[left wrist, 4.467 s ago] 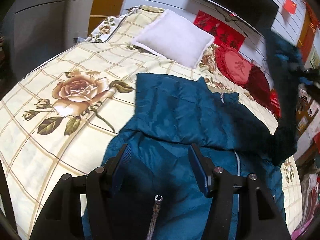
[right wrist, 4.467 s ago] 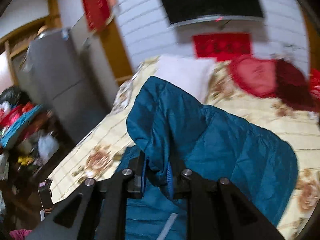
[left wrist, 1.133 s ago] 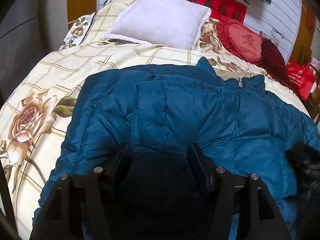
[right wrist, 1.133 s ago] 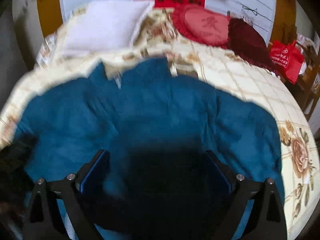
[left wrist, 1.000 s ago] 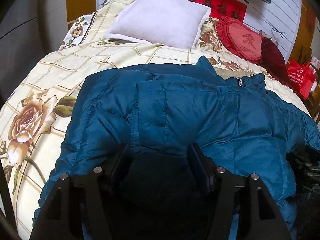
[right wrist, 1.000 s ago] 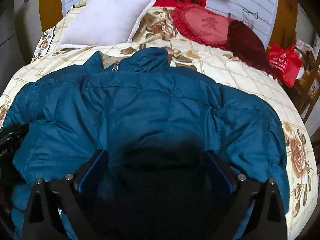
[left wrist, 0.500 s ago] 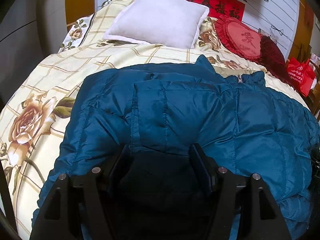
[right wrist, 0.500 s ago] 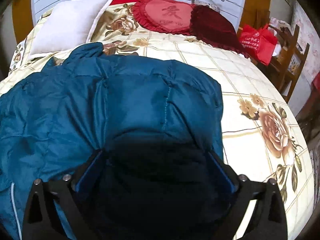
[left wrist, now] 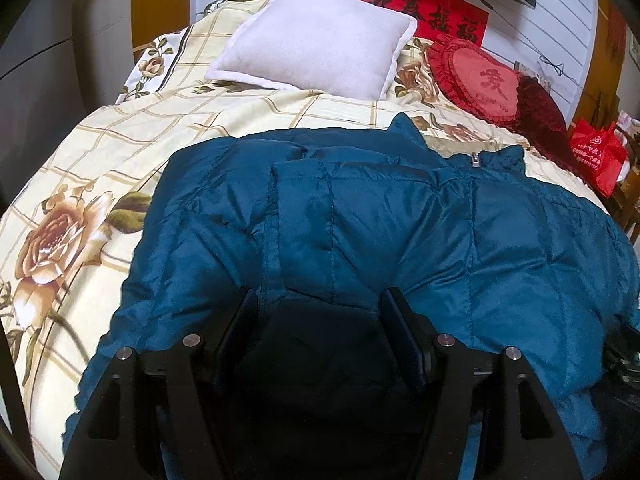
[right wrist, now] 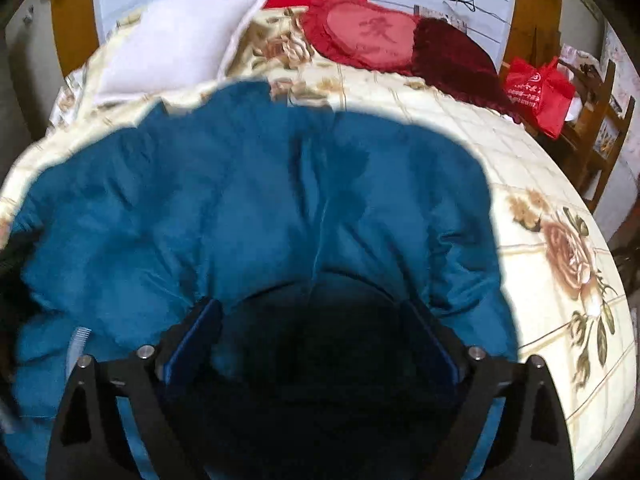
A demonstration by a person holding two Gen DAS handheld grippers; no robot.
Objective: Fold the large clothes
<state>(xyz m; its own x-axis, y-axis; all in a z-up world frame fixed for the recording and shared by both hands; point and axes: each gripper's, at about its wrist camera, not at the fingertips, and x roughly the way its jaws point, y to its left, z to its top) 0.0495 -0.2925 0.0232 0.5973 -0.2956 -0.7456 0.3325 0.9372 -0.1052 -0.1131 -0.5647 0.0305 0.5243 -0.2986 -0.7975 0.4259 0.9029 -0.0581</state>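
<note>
A large teal puffer jacket lies spread on the bed, both sleeves folded in over its body, collar and zipper pull toward the pillows. It also fills the right wrist view. My left gripper is open, its jaws wide apart around a dark sleeve cuff at the jacket's near left part. My right gripper is open, jaws wide apart around the other dark cuff on the jacket's right part. Neither gripper pinches the fabric.
The bed has a cream floral quilt. A white pillow, a red heart cushion and a dark red cushion lie at the head. A red bag and wooden chair stand at the right.
The right gripper let go of the lifted sleeve and the sleeve now lies folded across the jacket. In the last second the right view swung sideways; the left gripper stayed still.
</note>
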